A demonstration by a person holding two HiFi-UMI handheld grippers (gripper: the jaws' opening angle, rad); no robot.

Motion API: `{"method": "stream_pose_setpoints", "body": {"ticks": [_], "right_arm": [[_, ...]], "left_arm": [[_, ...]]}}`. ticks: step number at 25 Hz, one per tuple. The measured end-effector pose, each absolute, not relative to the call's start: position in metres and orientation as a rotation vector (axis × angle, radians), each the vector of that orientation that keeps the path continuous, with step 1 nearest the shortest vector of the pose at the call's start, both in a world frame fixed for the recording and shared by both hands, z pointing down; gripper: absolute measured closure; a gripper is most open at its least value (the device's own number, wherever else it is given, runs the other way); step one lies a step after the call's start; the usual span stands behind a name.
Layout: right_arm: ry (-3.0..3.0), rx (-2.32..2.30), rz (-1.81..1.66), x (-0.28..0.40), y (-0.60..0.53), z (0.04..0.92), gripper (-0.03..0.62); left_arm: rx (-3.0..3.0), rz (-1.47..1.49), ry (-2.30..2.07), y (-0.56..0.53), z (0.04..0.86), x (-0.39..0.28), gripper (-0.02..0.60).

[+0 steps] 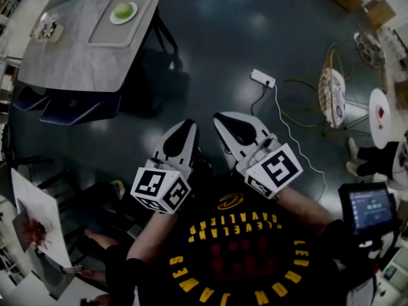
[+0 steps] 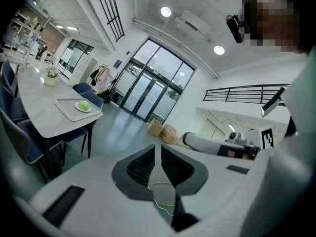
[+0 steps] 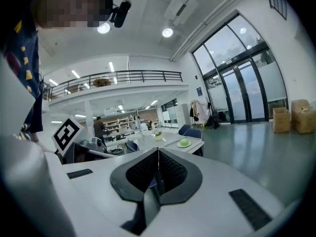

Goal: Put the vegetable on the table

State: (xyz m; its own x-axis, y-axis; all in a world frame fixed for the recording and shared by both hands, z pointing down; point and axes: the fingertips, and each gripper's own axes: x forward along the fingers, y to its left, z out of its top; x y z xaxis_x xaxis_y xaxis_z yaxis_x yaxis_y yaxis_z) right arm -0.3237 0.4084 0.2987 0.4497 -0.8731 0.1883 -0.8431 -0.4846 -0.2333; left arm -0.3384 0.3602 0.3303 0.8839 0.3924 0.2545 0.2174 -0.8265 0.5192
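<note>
The vegetable (image 1: 123, 10), a round green item, sits on a small white plate (image 1: 113, 18). The plate rests at the far end of a grey tray (image 1: 111, 36), and the tray lies on a grey table (image 1: 64, 59). The vegetable is well apart from both grippers, ahead of the fingertips and off to the person's left. A small potted plant (image 1: 48, 27) stands on the same table, farther left of the tray. Blue chairs (image 1: 67, 107) are tucked under the table's near edge.

Left gripper (image 1: 189, 125): fingers closed, pads together at the tips, nothing between them. In the left gripper view the vegetable (image 2: 84, 104) appears far up and left of the fingertips.

Right gripper (image 1: 219, 116): fingers fully closed, pads meeting along one line, nothing held. In the right gripper view the vegetable (image 3: 184, 142) appears far off, just above and right of the fingertips.

Both grippers are held side by side in front of the person's chest, tips near each other but not touching, over dark floor. A white power strip (image 1: 262, 78) with a trailing cable lies on the floor ahead and right of the right fingertips. Cardboard boxes (image 2: 163, 131) stand on the floor beyond the left fingertips.
</note>
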Motion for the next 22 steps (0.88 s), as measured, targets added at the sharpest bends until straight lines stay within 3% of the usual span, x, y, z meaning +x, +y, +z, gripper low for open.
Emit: {"method": "stream_pose_setpoints", "body": {"ticks": [16,22], "right_arm": [[1.696,-2.652,-0.494,-0.300,0.334,0.308,0.588],[1.754,-2.541,-0.492,-0.246,0.316,0.319,0.588]], "left_arm": [[2.476,0.496,0.368,0.297,0.356,-0.318,0.538],[2.521,0.523,0.258,0.277,0.363,-0.271,0.538]]}}
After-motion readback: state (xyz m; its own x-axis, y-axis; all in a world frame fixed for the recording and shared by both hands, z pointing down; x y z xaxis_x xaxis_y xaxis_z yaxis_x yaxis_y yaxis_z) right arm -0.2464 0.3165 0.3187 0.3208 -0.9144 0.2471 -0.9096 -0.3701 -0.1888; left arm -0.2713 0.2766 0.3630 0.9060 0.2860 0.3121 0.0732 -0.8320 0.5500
